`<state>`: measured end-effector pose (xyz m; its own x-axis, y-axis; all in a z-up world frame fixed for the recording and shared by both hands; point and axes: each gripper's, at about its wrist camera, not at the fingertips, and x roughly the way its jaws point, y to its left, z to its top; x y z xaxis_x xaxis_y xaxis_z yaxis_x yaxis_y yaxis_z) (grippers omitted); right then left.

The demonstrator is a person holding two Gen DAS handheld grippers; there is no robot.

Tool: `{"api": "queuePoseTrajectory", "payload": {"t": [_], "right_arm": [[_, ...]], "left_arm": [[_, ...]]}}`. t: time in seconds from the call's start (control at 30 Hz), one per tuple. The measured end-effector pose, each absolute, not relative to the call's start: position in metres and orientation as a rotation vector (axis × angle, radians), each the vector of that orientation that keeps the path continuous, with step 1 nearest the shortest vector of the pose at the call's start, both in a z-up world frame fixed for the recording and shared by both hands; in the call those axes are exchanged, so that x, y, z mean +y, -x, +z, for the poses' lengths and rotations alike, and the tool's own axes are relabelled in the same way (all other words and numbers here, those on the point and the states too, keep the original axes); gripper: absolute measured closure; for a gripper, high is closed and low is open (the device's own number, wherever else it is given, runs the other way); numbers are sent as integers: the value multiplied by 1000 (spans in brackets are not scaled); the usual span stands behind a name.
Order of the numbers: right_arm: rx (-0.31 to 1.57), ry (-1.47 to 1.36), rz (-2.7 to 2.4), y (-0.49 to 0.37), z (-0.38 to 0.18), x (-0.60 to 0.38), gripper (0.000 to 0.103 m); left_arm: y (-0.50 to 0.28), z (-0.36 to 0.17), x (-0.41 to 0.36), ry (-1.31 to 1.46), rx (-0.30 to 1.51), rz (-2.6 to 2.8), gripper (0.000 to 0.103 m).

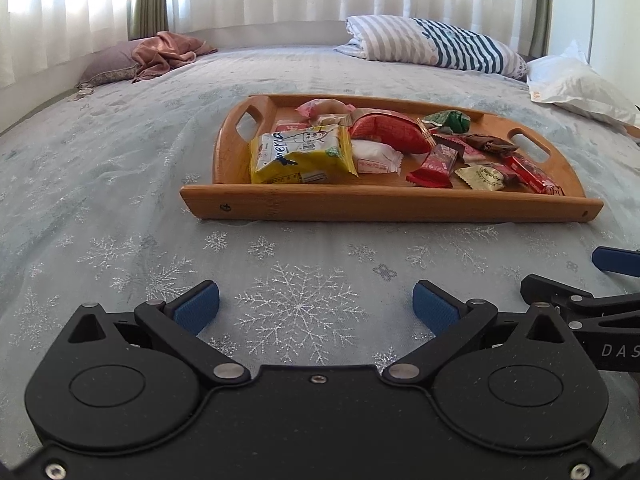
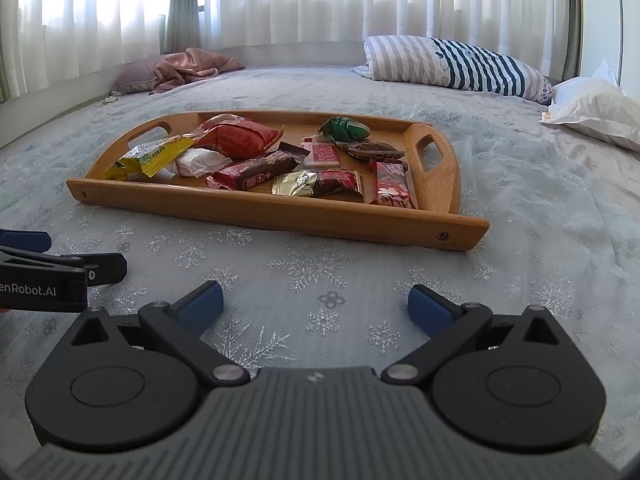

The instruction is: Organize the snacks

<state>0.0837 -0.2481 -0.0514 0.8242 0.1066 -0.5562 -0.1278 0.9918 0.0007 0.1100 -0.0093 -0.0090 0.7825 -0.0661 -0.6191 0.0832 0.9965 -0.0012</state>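
Observation:
A wooden tray (image 1: 384,202) with handle cut-outs lies on the bed; it also shows in the right wrist view (image 2: 280,210). It holds several wrapped snacks: a yellow packet (image 1: 304,156) (image 2: 150,156), a big red packet (image 1: 390,132) (image 2: 240,136), a white packet (image 1: 376,156), red bars (image 1: 434,166) (image 2: 256,172), a green packet (image 1: 448,120) (image 2: 346,130) and a gold wrapper (image 1: 482,178) (image 2: 298,184). My left gripper (image 1: 316,306) is open and empty, low over the bedspread in front of the tray. My right gripper (image 2: 314,306) is open and empty, beside it to the right.
The bed has a pale snowflake bedspread (image 1: 120,184). A striped folded duvet (image 1: 436,42) and a white pillow (image 1: 576,84) lie at the back right. A pink cloth on a mauve pillow (image 1: 160,54) lies at the back left. Curtains hang behind the bed.

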Motion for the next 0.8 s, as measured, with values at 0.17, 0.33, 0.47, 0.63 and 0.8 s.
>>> {"api": "queuePoseTrajectory", "payload": {"t": [0.17, 0.33, 0.47, 0.63, 0.8], "right_arm": [[587, 39, 123, -83, -52, -248, 0], [583, 43, 120, -83, -51, -247, 0], [579, 46, 118, -83, -52, -247, 0], [578, 46, 117, -83, -52, -246, 0], [578, 47, 117, -82, -52, -246, 0]], "left_arm": [[-109, -11, -10, -26, 652, -80, 0], [-108, -12, -10, -19, 655, -84, 0], [-109, -12, -10, -18, 656, -83, 0], [-109, -12, -10, -18, 654, -83, 0], [-109, -12, -10, -18, 655, -84, 0]]}}
